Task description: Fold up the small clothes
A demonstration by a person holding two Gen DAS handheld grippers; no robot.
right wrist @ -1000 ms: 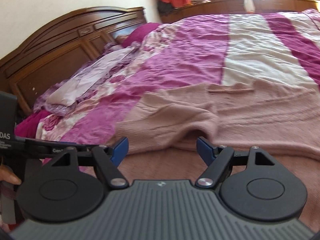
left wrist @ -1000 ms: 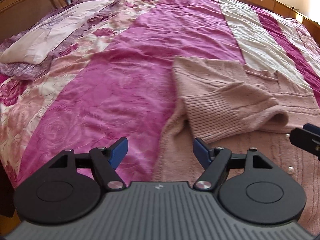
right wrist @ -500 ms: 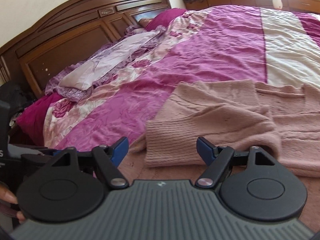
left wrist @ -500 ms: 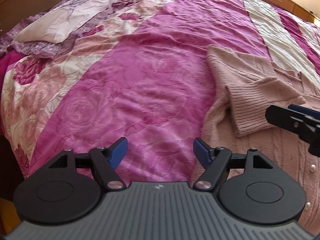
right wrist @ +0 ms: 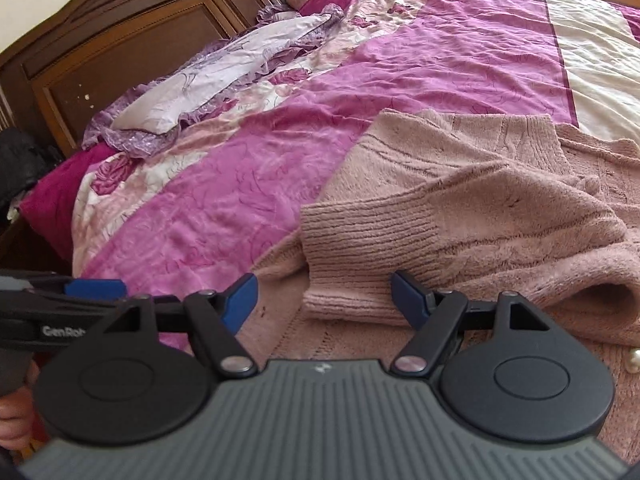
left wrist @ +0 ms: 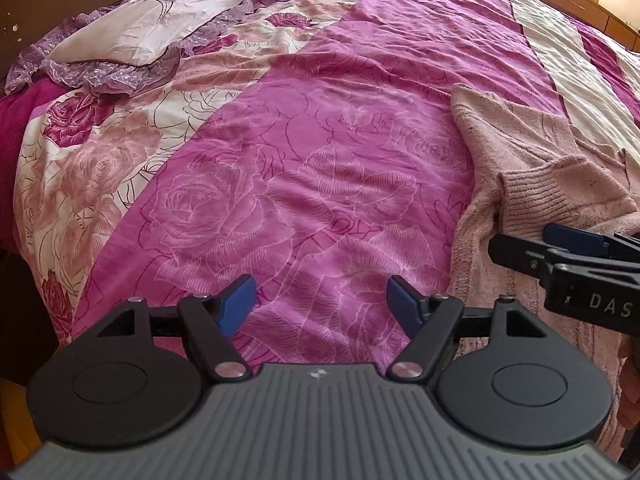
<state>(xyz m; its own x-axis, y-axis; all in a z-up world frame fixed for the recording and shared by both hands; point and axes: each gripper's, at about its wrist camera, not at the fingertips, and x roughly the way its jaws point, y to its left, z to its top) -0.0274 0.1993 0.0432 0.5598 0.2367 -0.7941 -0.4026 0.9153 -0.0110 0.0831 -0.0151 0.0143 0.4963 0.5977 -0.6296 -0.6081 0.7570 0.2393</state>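
A dusty-pink knitted cardigan (right wrist: 480, 184) lies flat on the bed, one sleeve folded across its body with the ribbed cuff (right wrist: 360, 232) pointing left. In the left wrist view the cardigan (left wrist: 520, 152) sits at the right edge. My left gripper (left wrist: 322, 302) is open over bare magenta bedspread, left of the garment. My right gripper (right wrist: 324, 292) is open just in front of the cuff, nothing between its fingers. The right gripper also shows from the side at the right edge of the left wrist view, and the left gripper at the left edge of the right wrist view.
The magenta floral bedspread (left wrist: 300, 140) covers the bed. A lilac ruffled pillow (right wrist: 224, 72) lies at the head, against a dark wooden headboard (right wrist: 120, 36). A cream stripe (right wrist: 592, 64) runs along the far side. Pearl buttons (right wrist: 634, 360) dot the cardigan front.
Both grippers have drawn back and shifted left. The left one now hangs over bare bedspread instead of the cardigan edge. The folded sleeve lies where it was set.
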